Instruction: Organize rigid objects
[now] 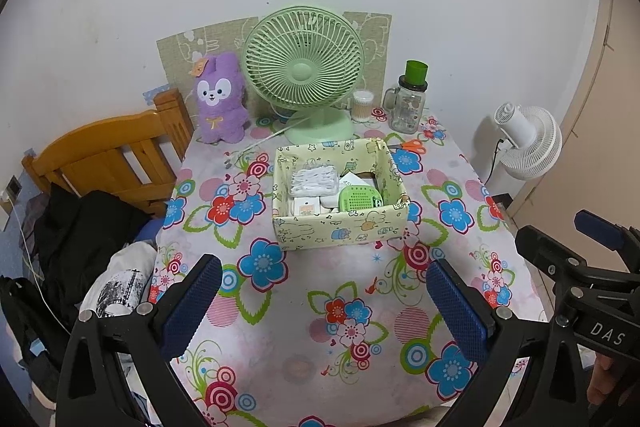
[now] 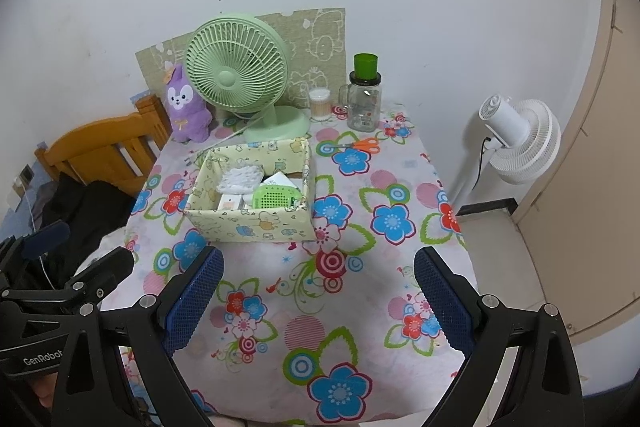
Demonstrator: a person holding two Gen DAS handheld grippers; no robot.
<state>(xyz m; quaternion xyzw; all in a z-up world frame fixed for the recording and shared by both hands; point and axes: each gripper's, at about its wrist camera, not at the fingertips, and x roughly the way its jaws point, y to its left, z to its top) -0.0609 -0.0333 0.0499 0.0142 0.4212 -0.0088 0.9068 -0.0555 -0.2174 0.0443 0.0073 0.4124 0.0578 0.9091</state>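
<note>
A pale yellow patterned box stands mid-table and holds small items: a green perforated case, white packets and small cartons. Orange-handled scissors lie behind the box to the right. A cotton swab tub and a glass jar with a green cup on top stand at the back. My left gripper is open and empty above the front of the table. My right gripper is open and empty beside it.
A green desk fan and a purple plush rabbit stand at the back. The table has a flowered cloth. A wooden bed frame and dark clothes are left; a white floor fan is right.
</note>
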